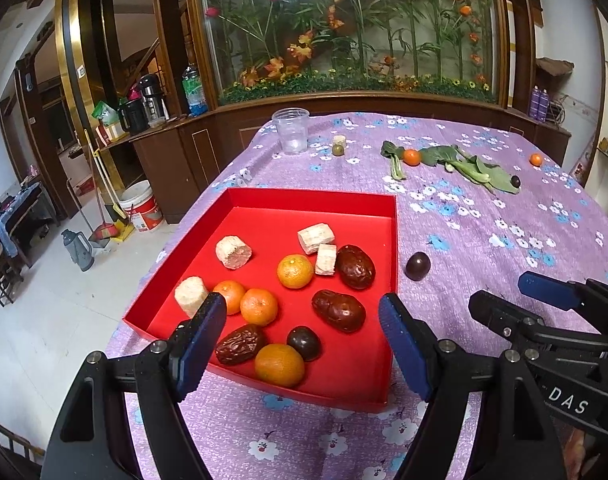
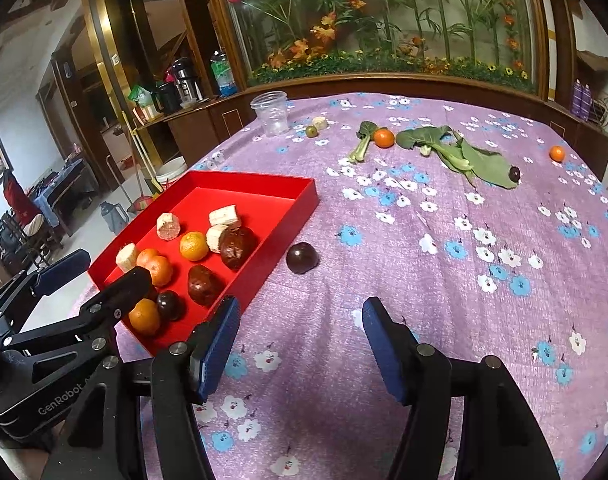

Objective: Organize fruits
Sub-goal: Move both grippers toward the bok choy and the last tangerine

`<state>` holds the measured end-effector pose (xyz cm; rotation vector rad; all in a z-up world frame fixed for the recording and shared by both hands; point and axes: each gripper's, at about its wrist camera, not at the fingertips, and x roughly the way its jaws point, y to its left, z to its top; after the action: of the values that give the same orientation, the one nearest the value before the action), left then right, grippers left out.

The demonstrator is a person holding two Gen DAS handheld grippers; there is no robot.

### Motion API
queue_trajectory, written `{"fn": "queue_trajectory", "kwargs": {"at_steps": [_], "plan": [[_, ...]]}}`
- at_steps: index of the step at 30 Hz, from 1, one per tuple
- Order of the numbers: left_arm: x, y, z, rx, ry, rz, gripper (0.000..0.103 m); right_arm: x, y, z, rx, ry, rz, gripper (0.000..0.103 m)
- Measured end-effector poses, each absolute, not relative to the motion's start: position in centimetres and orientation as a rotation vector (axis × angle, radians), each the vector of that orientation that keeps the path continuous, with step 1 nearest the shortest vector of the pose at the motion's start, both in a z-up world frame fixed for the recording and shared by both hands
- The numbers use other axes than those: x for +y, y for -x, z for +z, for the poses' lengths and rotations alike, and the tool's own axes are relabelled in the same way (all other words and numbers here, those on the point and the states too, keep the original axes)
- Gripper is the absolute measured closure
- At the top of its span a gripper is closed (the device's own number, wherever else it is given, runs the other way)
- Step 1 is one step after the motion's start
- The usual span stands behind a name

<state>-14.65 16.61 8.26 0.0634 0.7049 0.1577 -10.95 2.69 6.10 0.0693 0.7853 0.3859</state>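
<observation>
Red tray (image 1: pixel 392 240) sits centre-left in the left wrist view, on a purple flowered cloth (image 1: pixel 484 216), and already holds most of the haul: four mandarins, three wrinkled red dates, one brown date, a dark plum and some pale cut chunks. Looks like the collecting spot, so what's outside it is prob what's left to do.

Nearest stray is a dark plum (image 2: pixel 301 258) on the cloth just right of the tray's right wall, centre of the right wrist view. Farther back, upper right of both frames: a mandarin (image 2: pixel 384 138) among leafy greens (image 2: pixel 480 160), a small dark fruit (image 2: pixel 514 174) at the leaf tip, another mandarin (image 2: pixel 556 153) near the far edge. Upper centre has a clear plastic cup (image 2: pixel 271 114) w/ a small green fruit (image 2: pixel 312 131) and a pale chunk (image 2: pixel 319 122) beside it.

Left gripper (image 1: pixel 304 344) hangs over the tray's near end, lower centre of its frame, fingers well apart, nothing between them but the view of fruit below; no grip.

Right gripper (image 2: pixel 299 344) hangs over bare cloth, lower centre of its frame, fingers apart and empty, aimed toward the stray plum but well short of it. That gap looks wide enough to take the plum, which I'd judge is the next pick; it's round, so it may roll if nudged.
</observation>
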Motion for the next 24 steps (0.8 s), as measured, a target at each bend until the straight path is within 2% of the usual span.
{"fn": "queue_trajectory", "kwargs": {"at_steps": [24], "plan": [[13.3,11.3,6.5,0.79,-0.085,0.053,0.025,-7.7,8.6,3.7,0.85,-0.199,0.228,0.035]]}}
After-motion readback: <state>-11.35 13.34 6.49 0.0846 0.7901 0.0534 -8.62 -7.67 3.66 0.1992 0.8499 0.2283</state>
